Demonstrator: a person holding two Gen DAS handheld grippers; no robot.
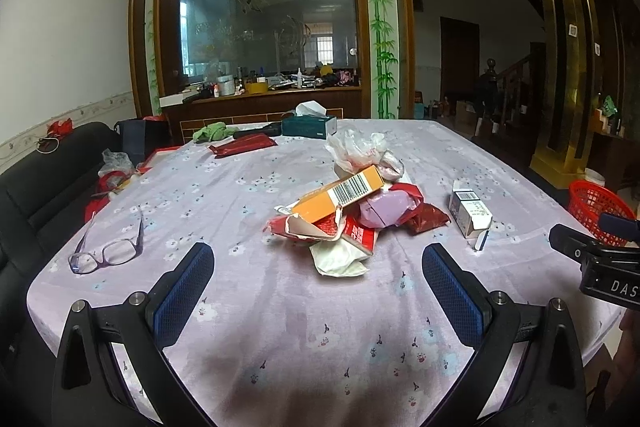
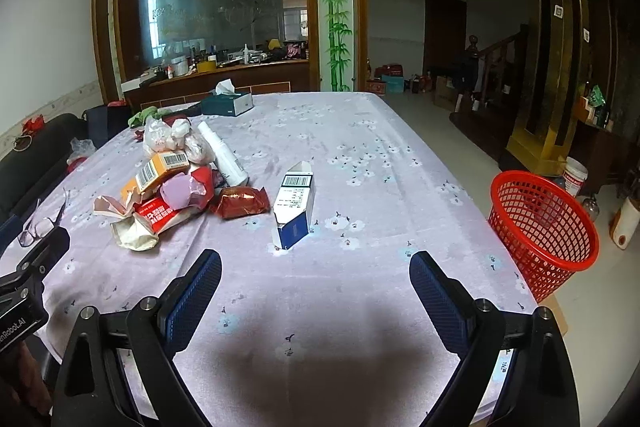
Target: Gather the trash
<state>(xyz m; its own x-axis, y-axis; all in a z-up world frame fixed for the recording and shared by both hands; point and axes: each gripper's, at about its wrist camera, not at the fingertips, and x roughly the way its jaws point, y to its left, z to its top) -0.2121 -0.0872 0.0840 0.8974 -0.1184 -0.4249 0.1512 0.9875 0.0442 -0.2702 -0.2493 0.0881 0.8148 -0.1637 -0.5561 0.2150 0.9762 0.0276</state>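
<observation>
Trash [image 1: 344, 215] sits piled on the flowery purple tablecloth [image 2: 360, 155]. Both claws, left gripper [image 1: 318, 275] and right gripper [image 2: 316, 279], hang wide and empty. A red basket [image 2: 540, 227] stands beside the table.

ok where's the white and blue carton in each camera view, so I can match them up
Left wrist: the white and blue carton lies right of centre, to the right of the trash pile.
Right wrist: the white and blue carton lies near the centre, ahead of the open right gripper.
Shared landmark: the orange barcode box atop the pile, left of the carton in both.
</observation>
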